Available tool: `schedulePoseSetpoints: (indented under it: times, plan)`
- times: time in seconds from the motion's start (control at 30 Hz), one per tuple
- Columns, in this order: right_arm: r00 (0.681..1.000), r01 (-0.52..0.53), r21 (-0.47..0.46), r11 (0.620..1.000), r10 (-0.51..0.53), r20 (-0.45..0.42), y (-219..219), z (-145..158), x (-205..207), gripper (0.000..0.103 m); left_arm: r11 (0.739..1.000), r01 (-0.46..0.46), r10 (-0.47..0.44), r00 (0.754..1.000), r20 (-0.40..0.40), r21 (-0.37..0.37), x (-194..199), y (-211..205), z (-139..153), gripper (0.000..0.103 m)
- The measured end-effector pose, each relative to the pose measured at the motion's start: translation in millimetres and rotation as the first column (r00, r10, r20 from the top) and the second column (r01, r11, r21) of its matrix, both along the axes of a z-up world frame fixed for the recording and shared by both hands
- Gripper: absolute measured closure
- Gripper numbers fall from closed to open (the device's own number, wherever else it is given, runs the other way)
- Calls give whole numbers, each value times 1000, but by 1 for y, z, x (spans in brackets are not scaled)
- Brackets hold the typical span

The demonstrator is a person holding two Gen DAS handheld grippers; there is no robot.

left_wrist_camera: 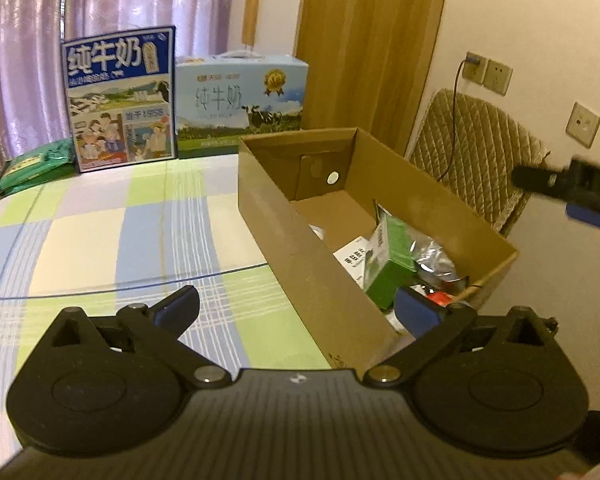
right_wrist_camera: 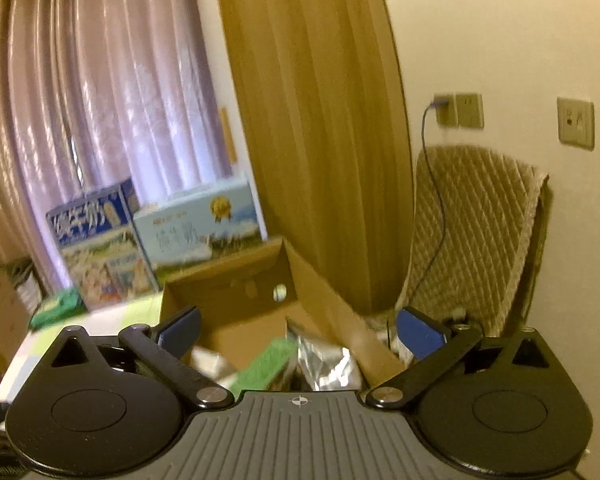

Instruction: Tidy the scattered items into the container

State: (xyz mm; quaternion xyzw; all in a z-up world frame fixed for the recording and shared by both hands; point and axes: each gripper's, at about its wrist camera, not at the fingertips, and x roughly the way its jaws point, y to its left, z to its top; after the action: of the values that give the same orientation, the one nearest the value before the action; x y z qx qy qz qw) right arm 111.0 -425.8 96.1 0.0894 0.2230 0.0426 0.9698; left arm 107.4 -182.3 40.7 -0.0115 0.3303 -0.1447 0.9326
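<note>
Box (left_wrist_camera: pixel 300 248): brown cardboard, open top, standing on a checked cloth (left_wrist_camera: pixel 100 232) in pale blue, green and cream, its far end toward a wooden door (left_wrist_camera: pixel 372 48).

Contents, left wrist view: green carton (left_wrist_camera: pixel 392 264) tilted on end; crumpled foil pouch (left_wrist_camera: pixel 436 258) beside it; white leaflet (left_wrist_camera: pixel 354 258) with black Chinese print, too small to read; something red under the foil, not identifiable. A white round sticker shows on the inner end wall.

Left gripper (left_wrist_camera: pixel 296 308): jaws wide apart, nothing between them, straddling the box's near long wall, one blue pad outside, the other over the contents.

Right gripper (right_wrist_camera: pixel 300 332): jaws wide apart, empty, poised above the box's near end; view blurred.

Stage, as judged: most items appear already in the box; no loose item shows on the cloth in the left view. At the right view's left edge lie indistinct objects, possibly still to be gathered.

Handling advice: lift the left tool clear of the wall before any sideways move, lest a pad snag and drag the light box. Release further items low and toward the vacant far end, since the near end is heaped.

Writing: blue milk case (left_wrist_camera: pixel 120 96) reads "纯牛奶", with "1956" lower down; pale case (left_wrist_camera: pixel 240 104) also reads "纯牛奶", with a gold medal emblem. Green packet (left_wrist_camera: pixel 36 162) at the cloth's far corner: text illegible.
</note>
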Motion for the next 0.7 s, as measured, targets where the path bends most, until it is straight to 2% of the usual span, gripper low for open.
schedulePoseSetpoints:
  times: [0.23,0.47,0.7]
  plan:
    - [991,-70,-54,996,63,-115,-6,-3,-39,2,999,-45,46,997,-56,23,-46,-11,7,1]
    - [983,-107,-81,991,92,-161,-8,-3,-75,2,997,-65,68,996,-66,46,-84,-15,8,1]
    - [977,-127,-83,988,110,-185,-2,3,-100,2,995,-96,96,994,-60,10,-105,-5,17,1]
